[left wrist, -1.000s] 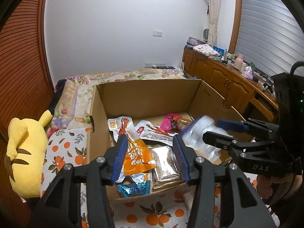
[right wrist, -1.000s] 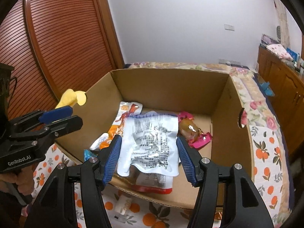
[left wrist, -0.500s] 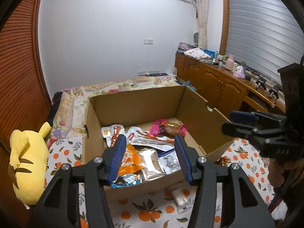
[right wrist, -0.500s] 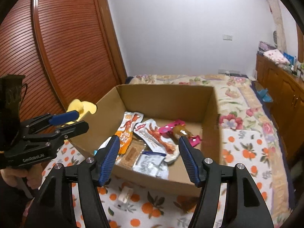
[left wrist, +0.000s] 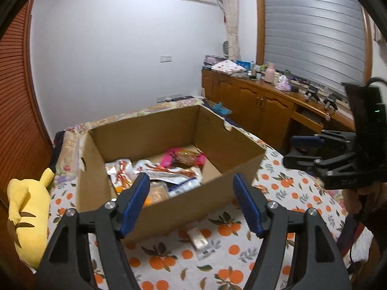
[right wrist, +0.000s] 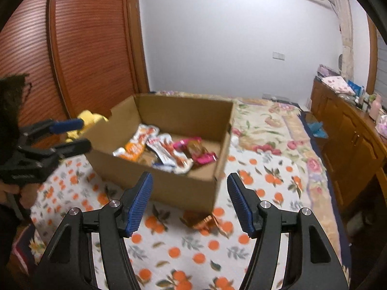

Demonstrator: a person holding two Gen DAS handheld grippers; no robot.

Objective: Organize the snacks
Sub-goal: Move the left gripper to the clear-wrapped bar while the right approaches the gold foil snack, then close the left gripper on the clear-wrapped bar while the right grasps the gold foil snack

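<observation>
An open cardboard box (left wrist: pixel 217 193) (right wrist: pixel 183 188) stands on the orange-print bed cover and holds several snack packets, among them a pink one (left wrist: pixel 169 158) (right wrist: pixel 205 158) and an orange one (right wrist: pixel 134 148). A white wrapped snack (left wrist: pixel 199 240) lies on the cover in front of the box. A copper-coloured wrapper (right wrist: pixel 202 220) lies by the box's near right corner. My left gripper (left wrist: pixel 191 200) is open and empty, held back from the box. My right gripper (right wrist: pixel 188 201) is open and empty, also back from the box.
A yellow plush toy (left wrist: pixel 26 207) lies left of the box. Wooden cabinets (left wrist: pixel 261 106) with clutter on top run along the right wall. A ribbed wooden wardrobe (right wrist: pixel 84 48) stands at the left. The flowered bed cover (right wrist: pixel 266 125) stretches behind the box.
The right gripper let go of the silver packet into the box. Both grippers then pulled back and up, away from the box, so the bed cover in front now shows.
</observation>
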